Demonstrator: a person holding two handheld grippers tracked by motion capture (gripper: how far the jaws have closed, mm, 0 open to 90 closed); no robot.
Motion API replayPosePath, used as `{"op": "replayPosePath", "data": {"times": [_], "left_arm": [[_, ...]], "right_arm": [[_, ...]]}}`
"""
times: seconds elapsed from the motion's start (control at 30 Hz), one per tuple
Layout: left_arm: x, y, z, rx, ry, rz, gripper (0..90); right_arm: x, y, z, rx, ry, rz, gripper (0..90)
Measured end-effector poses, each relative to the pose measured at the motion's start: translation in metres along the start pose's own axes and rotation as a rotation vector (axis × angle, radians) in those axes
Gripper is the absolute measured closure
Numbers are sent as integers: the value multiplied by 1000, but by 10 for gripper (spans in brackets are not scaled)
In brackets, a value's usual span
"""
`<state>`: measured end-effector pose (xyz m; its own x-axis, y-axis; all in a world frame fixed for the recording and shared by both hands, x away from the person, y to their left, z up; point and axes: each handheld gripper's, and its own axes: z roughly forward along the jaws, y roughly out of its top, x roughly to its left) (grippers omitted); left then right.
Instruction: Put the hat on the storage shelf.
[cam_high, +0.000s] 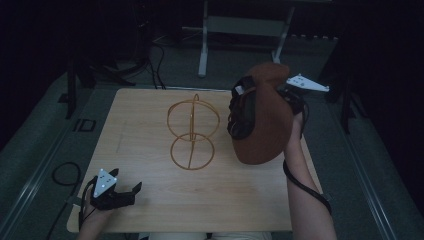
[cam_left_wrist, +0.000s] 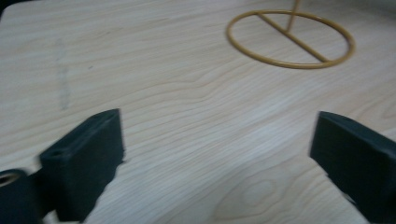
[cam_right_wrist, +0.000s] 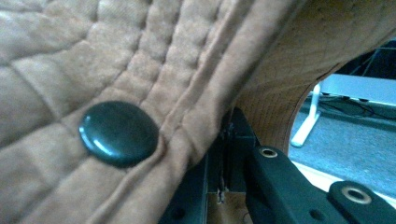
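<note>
Left gripper (cam_high: 131, 191) over pale wood table (cam_high: 150, 195), dark room beyond.

The left claw (cam_left_wrist: 215, 158) hovered low over the pale wooden worktop (cam_left_wrist: 177, 93) with its two black jaws spread wide and nothing between them, while beyond them, near the worktop's far edge, lay the yellow wire ring (cam_left_wrist: 289, 39) crossed by a bar.
</note>
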<state>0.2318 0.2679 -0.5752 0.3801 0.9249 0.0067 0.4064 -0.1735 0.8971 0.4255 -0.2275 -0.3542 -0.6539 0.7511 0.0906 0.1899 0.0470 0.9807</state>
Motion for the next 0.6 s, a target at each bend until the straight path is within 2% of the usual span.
{"op": "replayPosePath", "data": {"times": [0.13, 0.23, 0.47, 0.5, 0.53, 0.57, 0.6], "left_arm": [[4, -3, -2, -6, 14, -25, 28], [4, -3, -1, -10, 14, -26, 28], [6, -4, -1, -15, 14, -31, 28], [6, -4, -1, -15, 14, -31, 29], [6, -4, -1, -15, 14, -31, 29], [8, -4, -2, -20, 15, -47, 29], [8, -4, -2, -23, 14, -50, 29]], "right_arm": [[11, 11, 15, 2, 1, -26, 878], [19, 22, 24, -1, 5, -40, 878], [55, 47, 47, 18, 43, -131, 877], [55, 47, 47, 18, 43, -131, 877], [59, 49, 49, 23, 53, -135, 877], [73, 52, 58, 45, 87, -159, 876], [78, 52, 62, 60, 108, -161, 875]]}}
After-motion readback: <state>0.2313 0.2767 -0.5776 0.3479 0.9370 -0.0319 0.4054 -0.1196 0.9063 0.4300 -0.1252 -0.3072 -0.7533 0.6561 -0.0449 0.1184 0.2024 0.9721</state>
